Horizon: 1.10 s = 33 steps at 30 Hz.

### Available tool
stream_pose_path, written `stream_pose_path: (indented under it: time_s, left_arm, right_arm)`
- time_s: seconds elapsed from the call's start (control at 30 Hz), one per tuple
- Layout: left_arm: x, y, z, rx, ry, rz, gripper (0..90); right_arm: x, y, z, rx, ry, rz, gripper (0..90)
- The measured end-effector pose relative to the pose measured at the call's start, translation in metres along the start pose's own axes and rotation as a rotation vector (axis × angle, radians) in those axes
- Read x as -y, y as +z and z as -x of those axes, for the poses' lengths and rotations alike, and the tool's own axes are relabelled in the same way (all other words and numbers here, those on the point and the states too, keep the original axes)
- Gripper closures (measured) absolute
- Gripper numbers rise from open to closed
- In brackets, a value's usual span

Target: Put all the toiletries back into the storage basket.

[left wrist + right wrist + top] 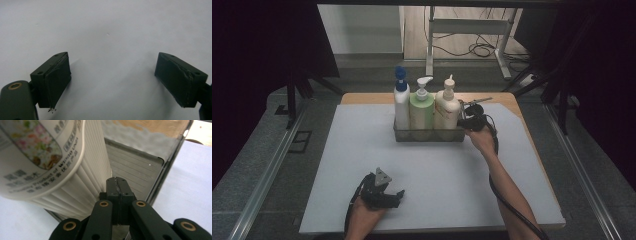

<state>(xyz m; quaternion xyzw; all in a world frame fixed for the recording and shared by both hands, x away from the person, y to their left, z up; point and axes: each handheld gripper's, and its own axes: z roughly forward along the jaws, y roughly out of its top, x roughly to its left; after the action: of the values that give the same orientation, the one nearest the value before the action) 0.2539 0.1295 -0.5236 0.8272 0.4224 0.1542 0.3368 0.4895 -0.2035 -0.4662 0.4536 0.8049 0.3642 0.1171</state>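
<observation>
right gripper (117, 182) at the right end of the metal tray (428, 134), jaws pressed together with nothing between them, tips just beside the cream bottle (447, 107). tray stands near the far edge of the white mat (437, 170), also holding a white bottle (401, 105) and a green bottle (422, 107). left gripper (112, 80) at the near edge, jaws spread over bare mat.

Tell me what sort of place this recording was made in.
Probably a lab or workshop set up for recording, not a home. A white-topped table stands between metal rails, loose cables lie on the floor by a metal frame, and dark curtains hang on either side.
</observation>
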Motion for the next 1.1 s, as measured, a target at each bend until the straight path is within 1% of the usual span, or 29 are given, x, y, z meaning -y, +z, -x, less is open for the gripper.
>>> stream_pose_path:
  time_s: [0.37,0.43,0.47,0.57,0.63,0.73,0.87,1.0,1.1]
  left_arm:
    - [0.0,0.0,0.0,-0.001,0.003,-0.003,12.9]
    - [0.0,0.0,0.0,-0.001,0.003,-0.003,12.9]
    - [0.0,0.0,0.0,-0.001,0.003,-0.003,13.0]
    - [0.0,0.0,0.0,-0.001,0.003,-0.003,12.9]
    - [0.0,0.0,0.0,-0.001,0.003,-0.003,13.0]
    - [0.0,0.0,0.0,-0.001,0.003,-0.003,12.9]
    - [0.0,0.0,0.0,0.0,0.003,-0.003,12.9]
    - [0.0,0.0,0.0,-0.001,0.003,-0.003,12.9]
    - [0.0,0.0,0.0,-0.001,0.002,-0.003,12.9]
  right_arm:
    - [-0.004,0.007,-0.016,-0.038,-0.038,-0.014,88.8]
    - [-0.004,0.008,-0.02,-0.034,-0.051,-0.016,89.0]
    - [-0.005,0.008,-0.02,-0.029,-0.057,-0.016,89.0]
    - [-0.004,0.008,-0.019,-0.037,-0.044,-0.016,88.9]
    - [-0.004,0.007,-0.02,-0.034,-0.043,-0.016,89.2]
    - [-0.004,0.007,-0.021,-0.03,-0.049,-0.013,89.5]
    - [-0.004,0.004,-0.022,-0.043,-0.041,-0.005,89.5]
    - [-0.006,0.001,-0.026,-0.044,-0.057,0.002,89.6]
    - [-0.006,-0.001,-0.026,-0.046,-0.059,0.005,89.6]
